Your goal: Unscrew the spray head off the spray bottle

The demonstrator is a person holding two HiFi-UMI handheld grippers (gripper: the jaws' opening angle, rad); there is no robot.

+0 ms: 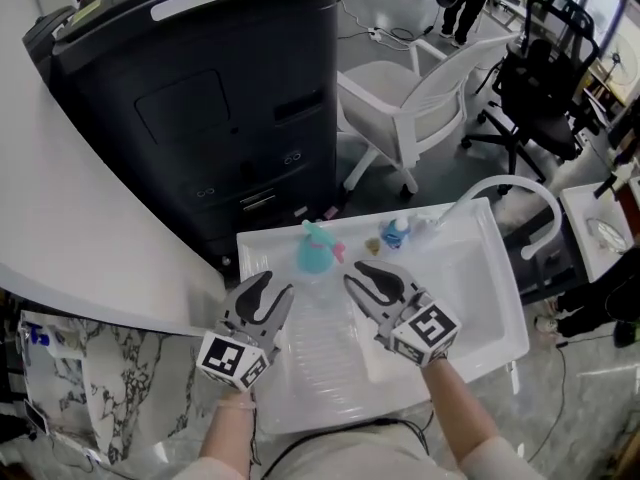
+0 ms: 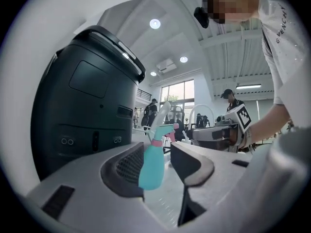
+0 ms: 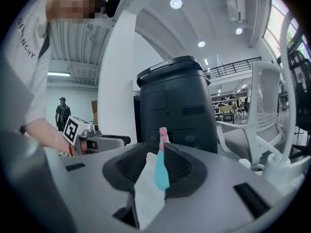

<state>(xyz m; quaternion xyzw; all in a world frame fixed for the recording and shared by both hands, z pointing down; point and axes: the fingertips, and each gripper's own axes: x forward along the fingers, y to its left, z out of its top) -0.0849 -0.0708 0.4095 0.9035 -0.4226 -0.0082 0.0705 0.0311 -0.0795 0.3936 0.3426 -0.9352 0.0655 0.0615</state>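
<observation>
A teal spray bottle (image 1: 317,253) with a pink collar and a teal and pink spray head stands upright near the far edge of the white tray (image 1: 480,303). My left gripper (image 1: 275,286) is just short of it on the near left, open, with nothing between its pads. My right gripper (image 1: 357,273) is on the near right, also open and empty. In the left gripper view the bottle (image 2: 151,166) shows beyond the gap of the left gripper (image 2: 156,149). In the right gripper view the bottle (image 3: 162,171) stands past the narrow gap of the right gripper (image 3: 155,145).
A small blue-capped bottle (image 1: 397,232) stands at the tray's far edge to the right. A white curved tube (image 1: 520,193) arches over the tray's right corner. A tall dark machine (image 1: 200,98) stands right behind the tray. A white chair (image 1: 420,98) and a black office chair (image 1: 545,78) are farther back.
</observation>
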